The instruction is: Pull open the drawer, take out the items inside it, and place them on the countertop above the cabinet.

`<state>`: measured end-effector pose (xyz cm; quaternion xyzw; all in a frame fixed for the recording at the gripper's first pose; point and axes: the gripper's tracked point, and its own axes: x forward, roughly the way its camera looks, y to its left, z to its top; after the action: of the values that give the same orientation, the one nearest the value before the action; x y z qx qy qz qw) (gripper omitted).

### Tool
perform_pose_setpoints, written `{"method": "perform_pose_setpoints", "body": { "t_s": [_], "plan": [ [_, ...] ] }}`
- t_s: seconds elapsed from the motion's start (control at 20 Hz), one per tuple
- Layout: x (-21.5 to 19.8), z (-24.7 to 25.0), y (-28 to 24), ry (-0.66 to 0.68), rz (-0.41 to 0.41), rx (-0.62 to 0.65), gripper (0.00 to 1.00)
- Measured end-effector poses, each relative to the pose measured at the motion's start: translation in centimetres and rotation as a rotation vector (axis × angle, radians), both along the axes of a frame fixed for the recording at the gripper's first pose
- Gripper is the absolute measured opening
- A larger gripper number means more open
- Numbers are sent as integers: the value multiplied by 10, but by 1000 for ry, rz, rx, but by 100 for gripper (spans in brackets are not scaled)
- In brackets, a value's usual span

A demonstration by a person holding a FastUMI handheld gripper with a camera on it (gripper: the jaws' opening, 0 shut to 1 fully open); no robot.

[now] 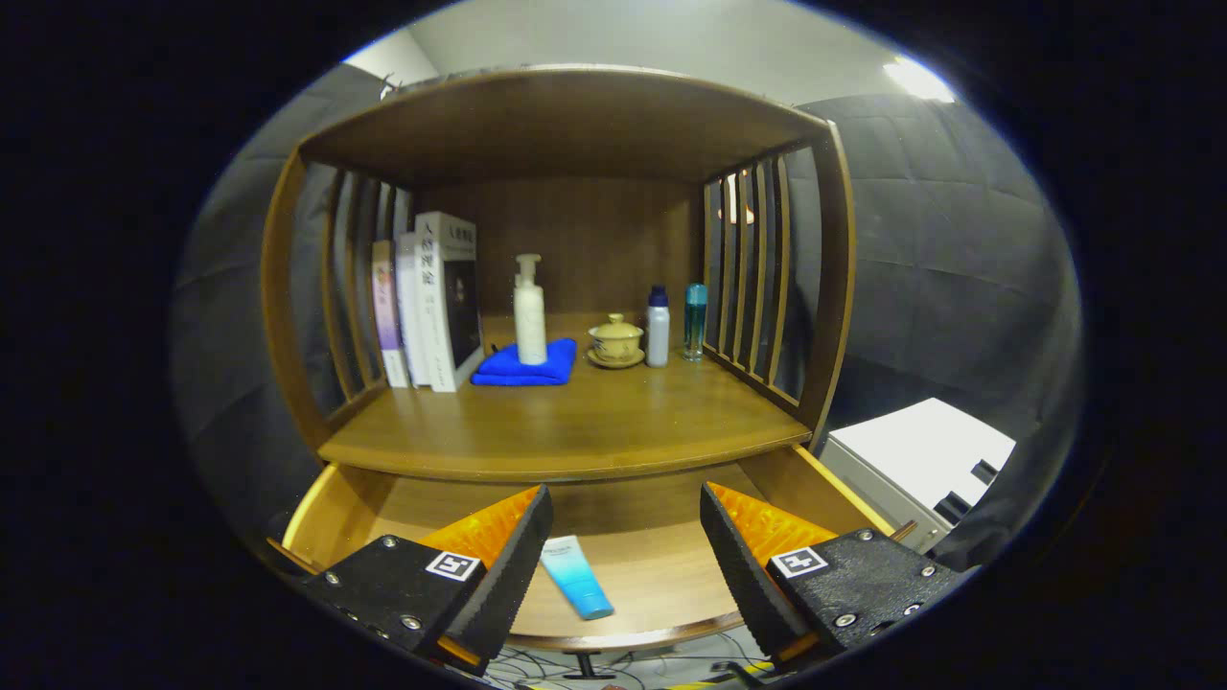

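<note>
Gripper (625,537) spread wide, gripping nothing, poised above pulled-out wooden drawer (661,556); small blue plastic tube (576,575) between fingers, lying flat. Wooden countertop (575,422) just beyond, ready for placing.

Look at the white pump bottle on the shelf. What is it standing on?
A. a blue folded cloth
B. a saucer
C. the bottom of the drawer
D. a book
A. The white pump bottle stands upright on the blue folded cloth, beside the books, on the countertop; the gripper hangs open over the open drawer, its fingers either side of a blue tube lying there.
</note>
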<state>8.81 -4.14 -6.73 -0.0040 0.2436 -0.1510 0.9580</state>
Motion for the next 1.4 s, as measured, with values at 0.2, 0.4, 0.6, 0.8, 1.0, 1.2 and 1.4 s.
{"method": "perform_pose_setpoints", "body": {
  "t_s": [0.2, 0.4, 0.6, 0.8, 1.0, 1.2, 1.4],
  "plan": [
    [10, -32, 0, 148, -20, 24, 95],
    [5, -70, 9, 342, -38, 50, 95],
    [6, -103, 19, 489, -3, 52, 95],
    [-1, -135, 30, 636, 26, 49, 91],
    [-1, -151, 37, 713, 24, 69, 86],
    [-6, -163, 41, 756, -5, 150, 79],
    [-9, -171, 48, 774, -4, 223, 75]
  ]
}}
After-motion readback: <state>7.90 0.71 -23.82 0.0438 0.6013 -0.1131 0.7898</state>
